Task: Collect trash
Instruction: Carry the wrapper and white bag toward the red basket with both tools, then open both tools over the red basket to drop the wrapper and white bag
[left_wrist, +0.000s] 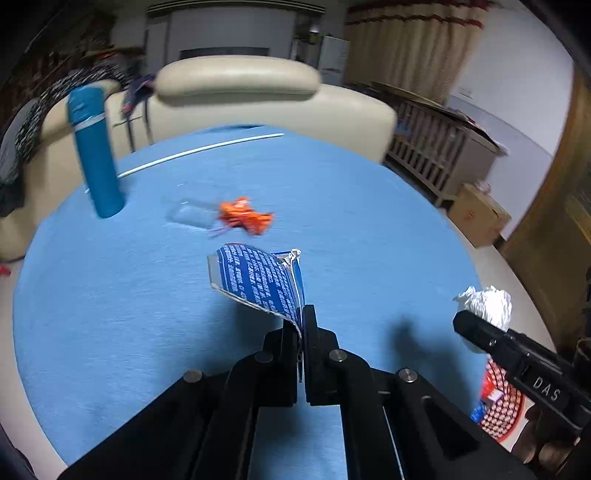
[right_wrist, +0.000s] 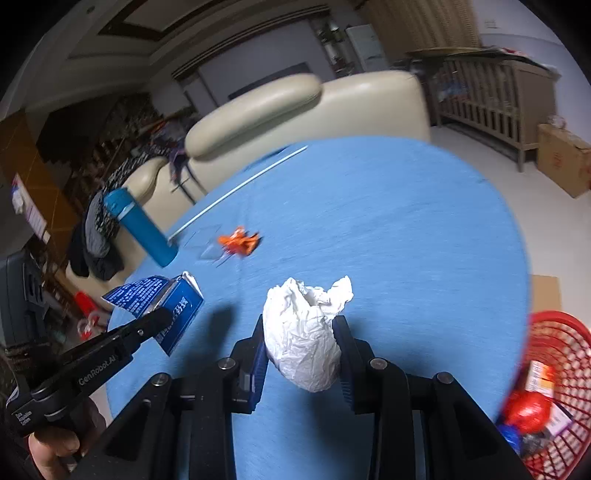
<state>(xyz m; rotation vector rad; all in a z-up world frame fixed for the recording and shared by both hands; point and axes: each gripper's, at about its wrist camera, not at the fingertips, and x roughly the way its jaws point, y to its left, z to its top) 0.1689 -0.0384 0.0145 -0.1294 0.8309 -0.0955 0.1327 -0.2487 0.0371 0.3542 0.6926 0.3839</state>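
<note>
Trash lies on the blue table (left_wrist: 110, 314), and I place everything against that table, going from the largest thing down. Behind its far edge stands the cream sofa (left_wrist: 236, 79). Off its right edge, lower than the tabletop, sits the red basket (right_wrist: 554, 373), already holding some red, blue and white scraps. On the table's far left part stands the teal bottle (left_wrist: 96, 151), upright, and a thin white rod (left_wrist: 203, 149) lies on the cloth just behind it, running toward the sofa.

My right gripper (right_wrist: 301, 332) is clamped on the white paper wad (right_wrist: 308, 332), one pad pressing on each side of it, and the wad hangs clear above the table's near right part. In the left view the same wad (left_wrist: 485, 301) shows over the right edge of the table.

My left gripper (left_wrist: 301, 325) has its two fingers squeezed tight together on the blue wrapper (left_wrist: 258, 280), pinching its lower edge. The wrapper is lifted off the cloth above the table's near middle, its printed side curling up and away from the fingers.

Near the table's centre, beyond the wrapper, the small orange scrap (left_wrist: 245, 216) lies on the cloth. A clear bit of film (left_wrist: 190, 214) lies just left of it.
</note>
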